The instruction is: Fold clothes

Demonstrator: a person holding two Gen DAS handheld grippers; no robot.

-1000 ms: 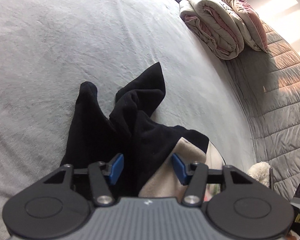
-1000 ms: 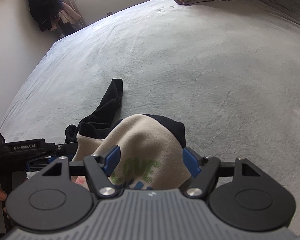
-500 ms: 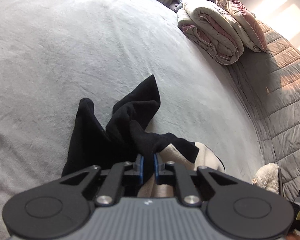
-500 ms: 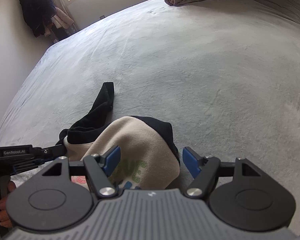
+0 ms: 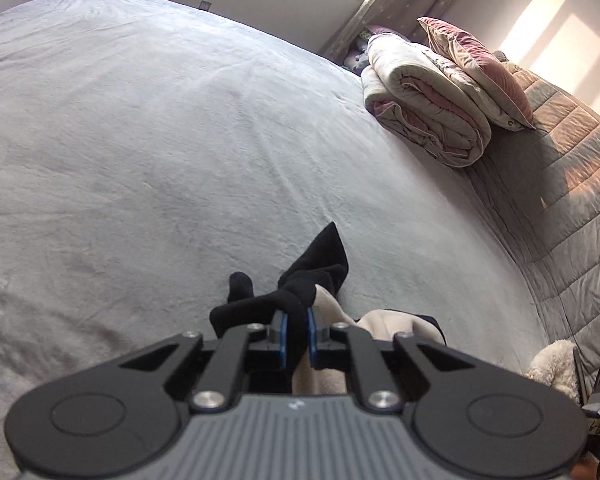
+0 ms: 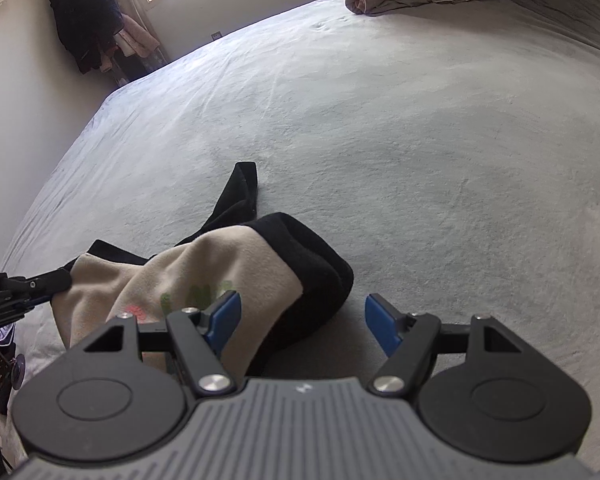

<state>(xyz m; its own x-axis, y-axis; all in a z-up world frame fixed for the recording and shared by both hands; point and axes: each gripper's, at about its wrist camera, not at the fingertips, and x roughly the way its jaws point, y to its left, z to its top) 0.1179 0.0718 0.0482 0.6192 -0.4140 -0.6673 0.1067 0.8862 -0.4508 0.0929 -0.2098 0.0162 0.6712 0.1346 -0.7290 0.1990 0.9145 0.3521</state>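
The left tongs (image 5: 295,330) pinched the sweatshirt's (image 6: 204,276) black fabric on the bed (image 6: 420,140); only the right view showed its print, the right tongs (image 6: 302,322) spread.

Only "ot.AI" reads clearly, white letters on the left claw (image 6: 40,282) body; the sweatshirt (image 6: 204,276) print stays illegible.

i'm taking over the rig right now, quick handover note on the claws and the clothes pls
Left claw: shut on a black part of the black and beige garment, bunching it.
Right claw: open, holding nothing; its left pad sits against the beige fabric.
The garment lies crumpled at the near edge of the grey bed, one black sleeve trailing away.
Done: one grasp only, no fold visible.
Left: probably grip with the right claw, spread it flat, then fold.
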